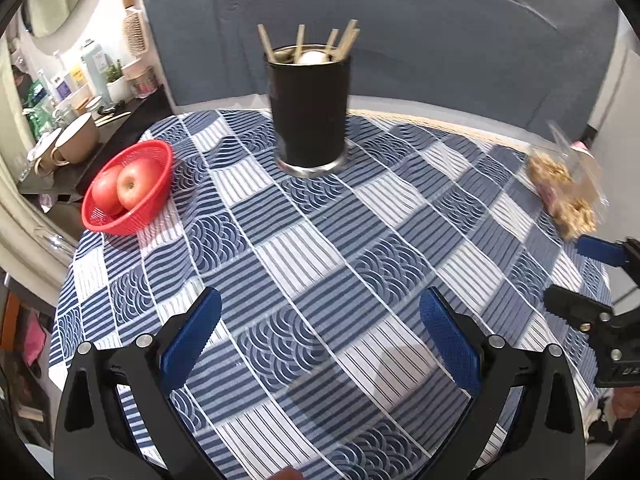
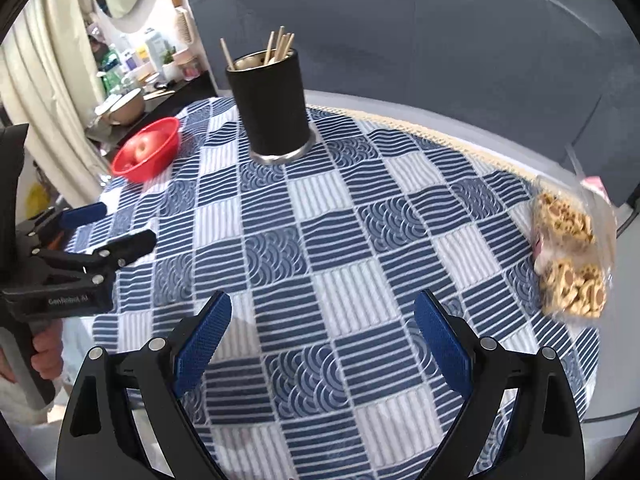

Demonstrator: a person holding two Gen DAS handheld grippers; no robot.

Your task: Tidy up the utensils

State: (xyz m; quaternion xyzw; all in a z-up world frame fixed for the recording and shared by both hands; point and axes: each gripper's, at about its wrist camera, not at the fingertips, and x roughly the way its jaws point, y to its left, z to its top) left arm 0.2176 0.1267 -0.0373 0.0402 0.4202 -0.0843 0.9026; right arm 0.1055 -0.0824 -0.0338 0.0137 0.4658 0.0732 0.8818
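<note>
Round desk under a blue-and-white patchwork tablecloth (image 1: 320, 240) — no loose utensils visible on it, so the sorting looks done or close to it. Tall black cylindrical utensil holder with a metal base (image 1: 309, 110) stands upright at the far side of the desk, wooden chopsticks (image 1: 344, 40) fanned out above its rim, something white and rounded among them — a spoon perhaps, cannot tell. Red plastic mesh basket with two apples (image 1: 128, 188) sits left of the holder, well apart. Clear bag of brown biscuits (image 2: 570, 252) lies at the right edge of the desk.

Left gripper (image 1: 320, 334) hangs over the near cloth, jaws wide apart, holding nothing. Right gripper (image 2: 322, 338) likewise — jaws spread, empty, near side.

Risks, as judgement: the holder is tall and narrow, and the cloth shows ripples near it, so a careless reach or a snagged cloth could tip it and spill the chopsticks. Splayed sticks could catch a jaw passing overhead. The biscuit bag could be knocked off the edge by the right gripper.
</note>
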